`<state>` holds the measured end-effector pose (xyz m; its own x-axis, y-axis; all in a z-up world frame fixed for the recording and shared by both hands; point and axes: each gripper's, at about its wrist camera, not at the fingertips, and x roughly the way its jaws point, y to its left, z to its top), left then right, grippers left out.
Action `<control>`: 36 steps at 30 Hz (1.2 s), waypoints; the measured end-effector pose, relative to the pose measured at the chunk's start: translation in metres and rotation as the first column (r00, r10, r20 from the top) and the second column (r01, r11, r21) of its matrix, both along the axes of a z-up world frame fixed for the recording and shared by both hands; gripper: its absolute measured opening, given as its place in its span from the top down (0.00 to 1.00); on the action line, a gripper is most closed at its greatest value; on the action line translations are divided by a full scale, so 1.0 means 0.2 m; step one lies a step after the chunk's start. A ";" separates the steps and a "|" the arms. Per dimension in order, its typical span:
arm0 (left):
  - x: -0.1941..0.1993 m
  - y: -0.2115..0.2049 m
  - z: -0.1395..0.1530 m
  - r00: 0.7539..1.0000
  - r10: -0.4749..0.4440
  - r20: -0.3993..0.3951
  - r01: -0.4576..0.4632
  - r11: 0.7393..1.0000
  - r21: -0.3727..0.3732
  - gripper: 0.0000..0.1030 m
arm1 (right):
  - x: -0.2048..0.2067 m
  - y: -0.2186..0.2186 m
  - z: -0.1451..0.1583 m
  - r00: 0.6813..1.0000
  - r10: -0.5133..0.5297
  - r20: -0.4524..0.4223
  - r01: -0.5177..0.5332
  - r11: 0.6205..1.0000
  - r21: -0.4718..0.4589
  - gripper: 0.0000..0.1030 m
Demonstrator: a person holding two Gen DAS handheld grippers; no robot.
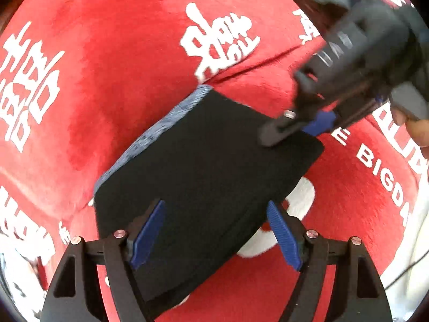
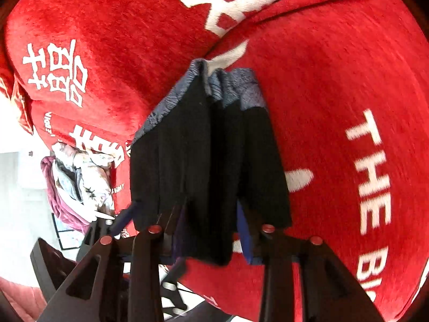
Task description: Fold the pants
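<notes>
The black pants with a blue-grey patterned waistband lie folded into a compact rectangle on the red blanket. My left gripper is open, its blue pads spread on either side of the near end of the pants. My right gripper appears at the upper right of the left wrist view, pinching the far corner of the fabric. In the right wrist view the pants hang bunched in pleats between my right gripper's fingers, which are shut on them.
The red plush blanket with white characters and letters covers the whole surface. A pile of crumpled patterned and maroon clothes lies at the left edge in the right wrist view. A white cloth lies at the right.
</notes>
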<state>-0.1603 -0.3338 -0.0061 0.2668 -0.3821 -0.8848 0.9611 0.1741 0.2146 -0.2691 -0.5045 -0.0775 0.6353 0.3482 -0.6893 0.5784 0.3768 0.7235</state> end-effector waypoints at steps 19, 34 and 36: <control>0.42 0.18 -0.16 0.903 0.385 -0.190 -0.368 0.922 0.122 0.21 | 0.19 0.10 0.08 0.958 0.116 -0.260 -0.213 0.900 -0.382 0.85; 0.54 0.18 -0.18 0.859 0.453 -0.238 -0.418 0.889 0.186 0.01 | 0.14 0.18 0.14 0.943 0.049 -0.330 -0.178 0.910 -0.373 0.83; 0.55 0.18 -0.19 0.856 0.456 -0.243 -0.417 0.888 0.194 0.01 | 0.14 0.18 0.15 0.943 0.041 -0.329 -0.167 0.916 -0.364 0.82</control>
<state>-0.0512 -0.2970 -0.0434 0.1192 -0.1601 -0.9799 0.8155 0.5787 0.0046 -0.2420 -0.4688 -0.0485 0.3435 0.0700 -0.9365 0.6903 0.6574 0.3024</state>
